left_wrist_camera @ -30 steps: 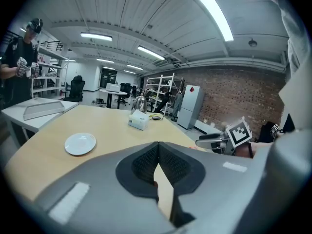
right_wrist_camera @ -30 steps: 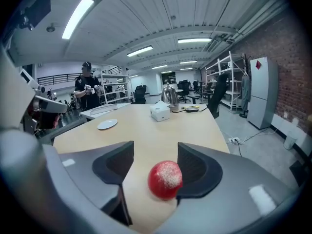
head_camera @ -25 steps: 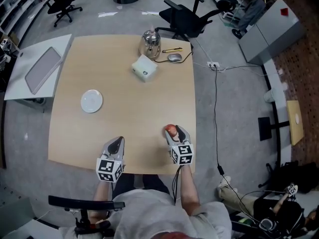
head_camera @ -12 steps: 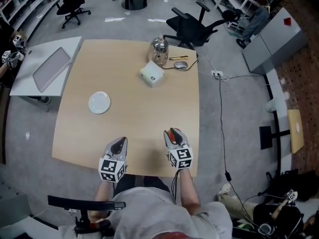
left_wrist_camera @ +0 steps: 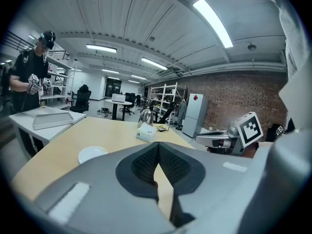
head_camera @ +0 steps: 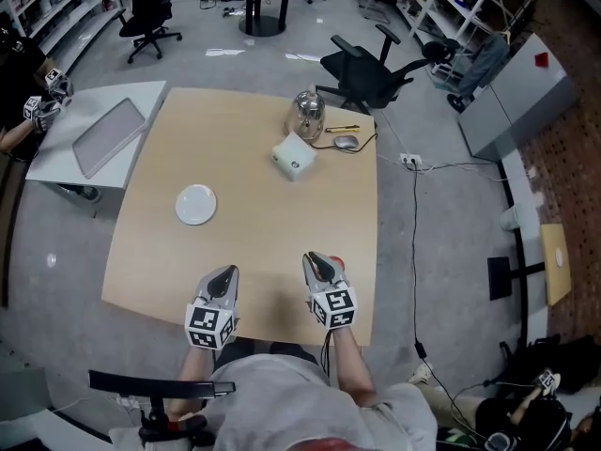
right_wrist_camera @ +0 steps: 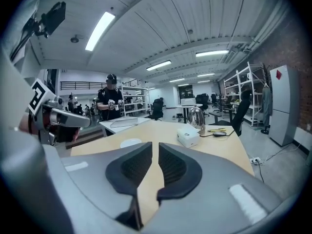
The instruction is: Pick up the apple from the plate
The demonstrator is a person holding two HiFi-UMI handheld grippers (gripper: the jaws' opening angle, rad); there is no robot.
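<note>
The white plate [head_camera: 195, 204] lies empty on the left half of the wooden table [head_camera: 254, 224]; it also shows in the left gripper view [left_wrist_camera: 92, 154] and the right gripper view [right_wrist_camera: 130, 143]. Only a sliver of the red apple [head_camera: 336, 263] shows, low on the table beside my right gripper [head_camera: 319, 267]. That gripper [right_wrist_camera: 155, 145] hangs above the table's near edge, its jaws closing to a narrow gap with nothing between them. My left gripper [head_camera: 223, 284] hovers to its left, shut and empty [left_wrist_camera: 158, 145].
At the table's far end stand a metal kettle [head_camera: 306, 114], a white box [head_camera: 294, 157], a mouse [head_camera: 346, 142] and a pen. A side table with a grey tray [head_camera: 108, 134] stands left, a person [head_camera: 23, 92] beside it. An office chair [head_camera: 371, 59] is behind.
The right gripper's jaws have narrowed and come off the apple, which was at their tips. Both grippers have risen a little and drawn back toward me.
</note>
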